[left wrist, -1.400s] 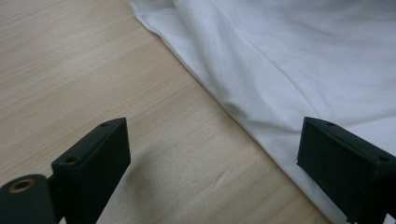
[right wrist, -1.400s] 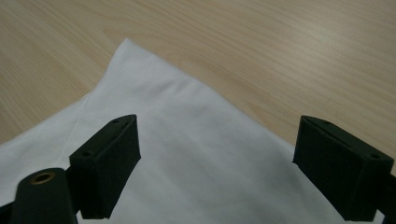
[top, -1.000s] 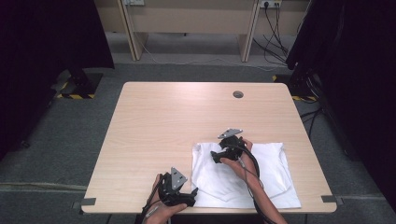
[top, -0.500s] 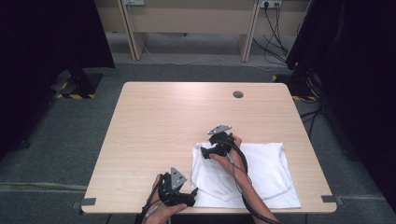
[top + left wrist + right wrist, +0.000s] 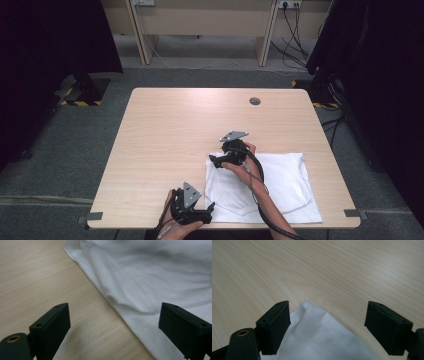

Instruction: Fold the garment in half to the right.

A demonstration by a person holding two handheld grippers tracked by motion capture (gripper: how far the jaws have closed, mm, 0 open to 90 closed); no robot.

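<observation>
the right tool (image 5: 216,161) is held with its black jaws wide apart and nothing between them; in the right gripper view a corner of the white folded cotton garment (image 5: 317,335) is seen lying on the wood between the spread jaws, not yet pinched. in the high view this tool is placed at the far left corner of the garment (image 5: 280,185), pointing leftward. the left tool (image 5: 207,212) is likewise held open and empty; in the left gripper view the near left edge of the garment (image 5: 150,277) is seen just ahead of the jaws, with one jaw over bare wood and the other over cloth. the garment is spread on the near right part of the light wooden rectangular desk (image 5: 175,130), partly folded, with creases and an overlapped flap visible toward its near edge. folding is judged to be under way: some layers are already laid over, no grasp is made at this moment, and both left corners are left to be gripped before another fold can be made.
</observation>
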